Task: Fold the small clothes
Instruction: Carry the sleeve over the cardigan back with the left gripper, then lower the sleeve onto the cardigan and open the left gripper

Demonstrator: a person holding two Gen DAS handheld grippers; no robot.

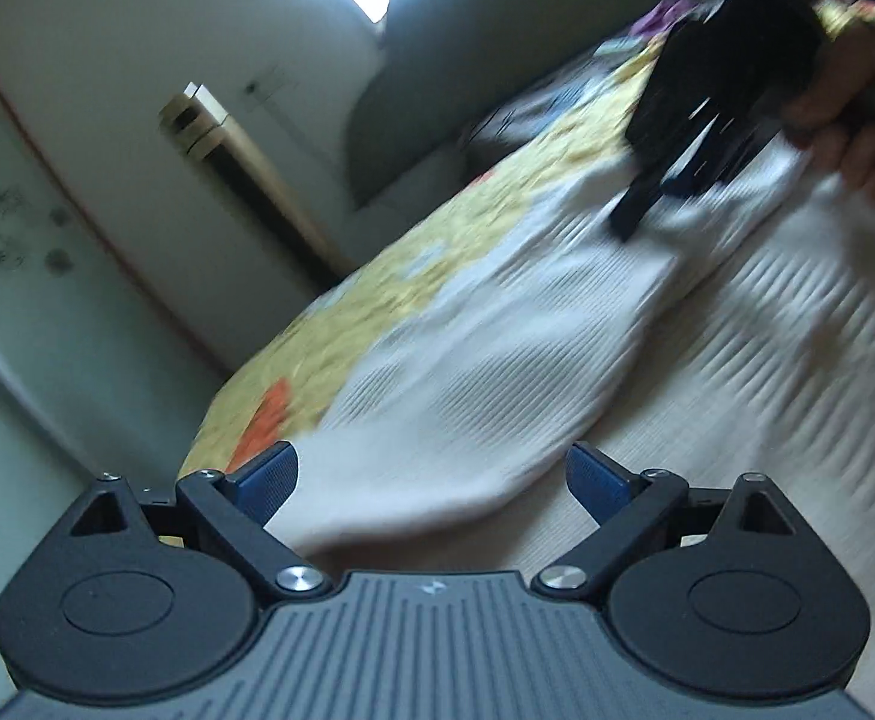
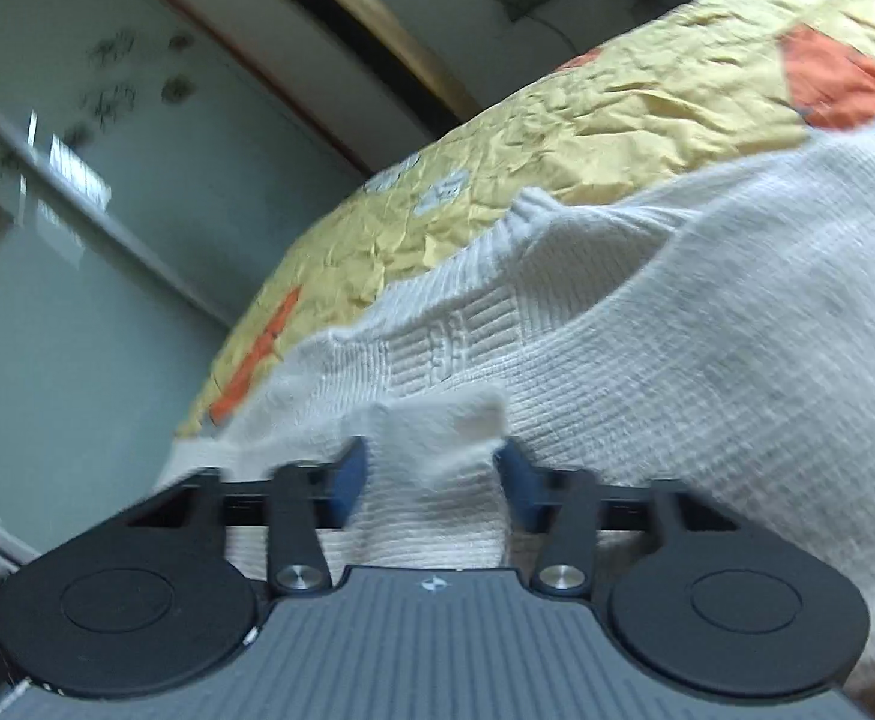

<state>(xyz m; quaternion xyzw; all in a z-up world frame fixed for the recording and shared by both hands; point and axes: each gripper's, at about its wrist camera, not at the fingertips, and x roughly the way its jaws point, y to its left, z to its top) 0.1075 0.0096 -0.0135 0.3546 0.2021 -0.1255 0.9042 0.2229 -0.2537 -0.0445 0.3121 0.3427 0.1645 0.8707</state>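
Blur smears most of the left wrist view, so the far end of the bed and the jumble of dark and purple things lying there cannot be made out. A white sock [image 1: 485, 372] lies on the bed near its front edge, partly on a yellow bedspread [image 1: 377, 300] and partly on a pale ribbed cloth [image 1: 767, 360] beside it. The sock is long and rounded at the near end, its knit running in fine ribs with smoother patches. The left tool [image 1: 431, 477] hangs just over that rounded end with its blue pads wide apart and nothing between them; whether it touches the fabric is hard to say. At the sock's far end the right tool [image 1: 647, 204] shows only as a dark streaked shape, with a hand [image 1: 845, 102] gripping it, cut off by the picture's right edge.

From the right wrist view the sock [image 2: 647, 324] fills the lower right, thick and nubbly, with a raised block pattern knitted near its cuff and an open mouth folded back. The right tool [image 2: 431, 477] is clamped on a bunched fold of the sock, blue pads pressing in from both sides. The bedspread [image 2: 557, 138] behind is crinkled like crushed paper, yellow with orange and grey patches. Beyond the bed's edge stand a frosted glass door [image 2: 77, 240] with dark speckled marks and a tall brass-coloured frame [image 2: 365, 18], both cut off at the top.
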